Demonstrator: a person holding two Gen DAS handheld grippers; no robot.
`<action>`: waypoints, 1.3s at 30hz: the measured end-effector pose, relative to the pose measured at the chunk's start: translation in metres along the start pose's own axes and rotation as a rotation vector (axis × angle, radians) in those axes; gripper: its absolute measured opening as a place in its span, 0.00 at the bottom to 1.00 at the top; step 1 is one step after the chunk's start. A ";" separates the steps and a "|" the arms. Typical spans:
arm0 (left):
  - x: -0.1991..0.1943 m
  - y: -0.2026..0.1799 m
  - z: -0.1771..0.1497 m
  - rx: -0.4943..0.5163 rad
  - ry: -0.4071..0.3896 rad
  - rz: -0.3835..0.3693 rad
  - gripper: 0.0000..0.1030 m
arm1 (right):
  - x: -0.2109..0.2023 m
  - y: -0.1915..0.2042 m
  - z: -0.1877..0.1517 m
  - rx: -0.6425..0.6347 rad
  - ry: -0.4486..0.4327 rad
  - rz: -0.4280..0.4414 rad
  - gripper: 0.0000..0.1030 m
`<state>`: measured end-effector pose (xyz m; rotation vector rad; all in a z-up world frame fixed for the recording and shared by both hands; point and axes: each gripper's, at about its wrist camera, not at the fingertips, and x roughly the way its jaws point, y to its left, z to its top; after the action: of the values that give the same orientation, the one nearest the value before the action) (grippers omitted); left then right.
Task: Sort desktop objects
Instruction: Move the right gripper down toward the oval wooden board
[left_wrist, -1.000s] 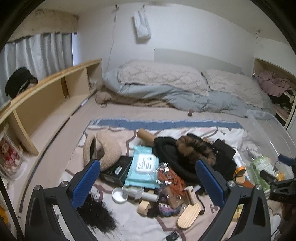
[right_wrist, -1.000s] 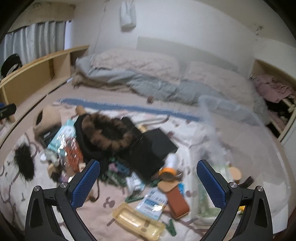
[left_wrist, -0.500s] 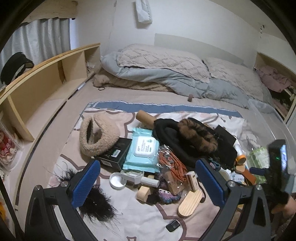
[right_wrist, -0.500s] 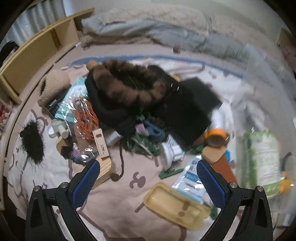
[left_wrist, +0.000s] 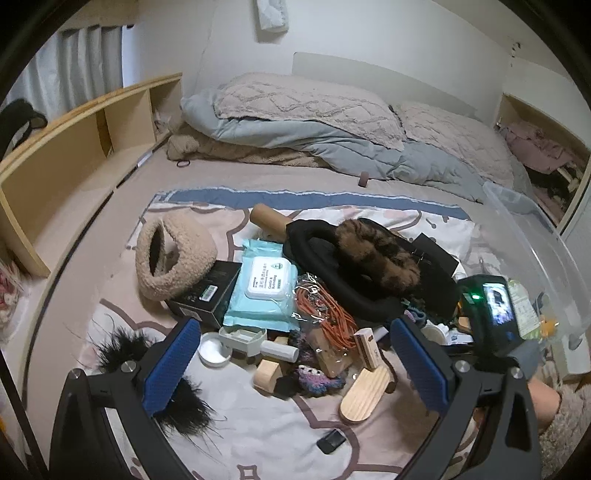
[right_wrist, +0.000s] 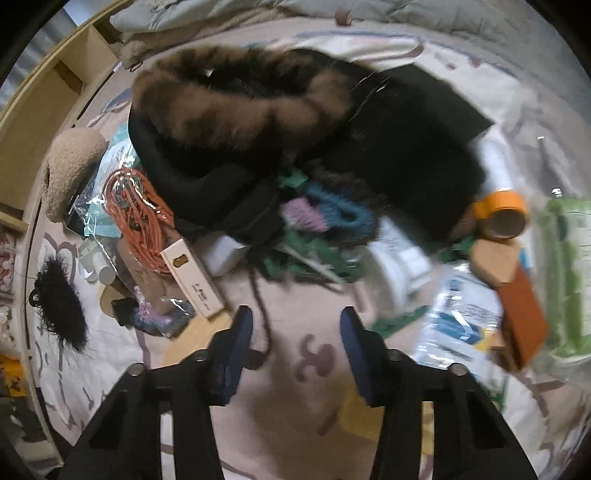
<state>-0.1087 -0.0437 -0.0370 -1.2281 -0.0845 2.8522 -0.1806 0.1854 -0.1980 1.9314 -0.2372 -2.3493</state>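
Desktop objects (left_wrist: 295, 317) lay heaped on patterned blanket (left_wrist: 258, 417), almost nothing sorted as far as we could see; clear bin (left_wrist: 524, 229) stood right of pile. Left view: left gripper (left_wrist: 291, 365) hovered wide open, empty, angled down. Right view: right gripper (right_wrist: 295, 332) pointed steeply down, jaws just narrowed, nothing clamped; dark cord (right_wrist: 258, 295) ran between them.

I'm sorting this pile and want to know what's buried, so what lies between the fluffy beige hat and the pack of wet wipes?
In the left wrist view, a black box lies between the beige hat and the wet wipes, partly under both.
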 end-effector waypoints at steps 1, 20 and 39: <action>0.000 -0.001 -0.001 0.012 -0.004 0.003 1.00 | 0.003 0.002 0.001 -0.001 0.006 0.002 0.38; 0.006 0.004 -0.016 0.106 -0.001 0.012 0.98 | 0.040 0.042 -0.030 -0.107 0.110 0.110 0.29; -0.006 0.031 -0.049 0.117 0.022 0.020 0.92 | -0.005 0.081 -0.085 -0.453 -0.117 0.160 0.29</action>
<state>-0.0694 -0.0734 -0.0682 -1.2433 0.0946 2.8137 -0.0981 0.1017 -0.1949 1.5097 0.1215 -2.1767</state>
